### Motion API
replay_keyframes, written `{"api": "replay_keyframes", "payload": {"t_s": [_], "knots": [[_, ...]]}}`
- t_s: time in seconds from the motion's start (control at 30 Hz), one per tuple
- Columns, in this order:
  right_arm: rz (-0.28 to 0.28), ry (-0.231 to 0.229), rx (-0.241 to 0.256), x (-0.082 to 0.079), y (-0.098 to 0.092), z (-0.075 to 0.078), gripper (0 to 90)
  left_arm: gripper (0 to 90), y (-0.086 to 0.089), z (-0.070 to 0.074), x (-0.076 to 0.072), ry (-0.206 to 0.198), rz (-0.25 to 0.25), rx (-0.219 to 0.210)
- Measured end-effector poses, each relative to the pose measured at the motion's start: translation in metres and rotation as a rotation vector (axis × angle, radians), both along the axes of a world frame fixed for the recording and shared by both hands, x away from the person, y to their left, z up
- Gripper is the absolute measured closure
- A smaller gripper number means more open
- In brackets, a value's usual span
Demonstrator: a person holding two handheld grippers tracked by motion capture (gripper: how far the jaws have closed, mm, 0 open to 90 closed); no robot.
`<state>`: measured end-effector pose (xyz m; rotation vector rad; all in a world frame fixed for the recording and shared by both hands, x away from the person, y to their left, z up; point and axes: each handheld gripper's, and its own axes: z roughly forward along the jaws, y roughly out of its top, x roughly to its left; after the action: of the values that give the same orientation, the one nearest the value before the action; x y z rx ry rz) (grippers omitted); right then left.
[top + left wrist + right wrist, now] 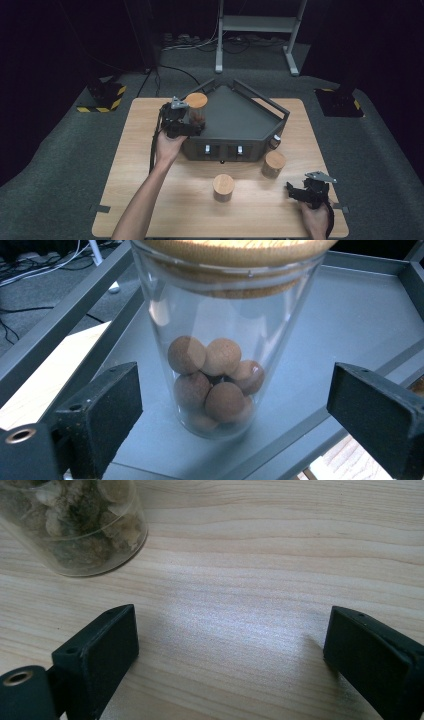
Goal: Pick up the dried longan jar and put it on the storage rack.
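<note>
The clear glass jar with a bamboo lid [220, 340] (brown round nuts inside) stands on the dark grey tray [240, 120] between the left tongs [235, 415] — open, not touching. Slippery, breakable; grip mid-wall. Right tongs [230, 655] open, empty.

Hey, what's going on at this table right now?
A person works with tongs in each hand. The left tongs are at a lidded glass jar of brown balls that stands on the dark grey tray, jaws open on either side of it and not touching the glass. The right tongs hover open over the table near its front right corner. Two more lidded jars stand on the table in front of the tray.
</note>
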<state>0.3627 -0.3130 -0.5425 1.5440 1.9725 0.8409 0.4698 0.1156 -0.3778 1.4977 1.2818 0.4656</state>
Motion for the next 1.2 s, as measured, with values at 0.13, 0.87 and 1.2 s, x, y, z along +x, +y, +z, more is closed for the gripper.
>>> {"api": "replay_keyframes", "payload": {"t_s": [0.13,0.87,1.2], "knots": [[0.0,0.0,0.0,0.0,0.0,0.0,6.8,7.3,0.003,-0.001,-0.002,0.006,0.006,-0.003],[0.0,0.0,0.0,0.0,0.0,0.0,6.8,7.5,0.02,-0.009,-0.025,0.003,0.012,-0.021],[0.0,0.0,0.0,0.0,0.0,0.0,6.8,7.4,0.027,-0.014,-0.034,0.002,0.014,-0.015]]}}
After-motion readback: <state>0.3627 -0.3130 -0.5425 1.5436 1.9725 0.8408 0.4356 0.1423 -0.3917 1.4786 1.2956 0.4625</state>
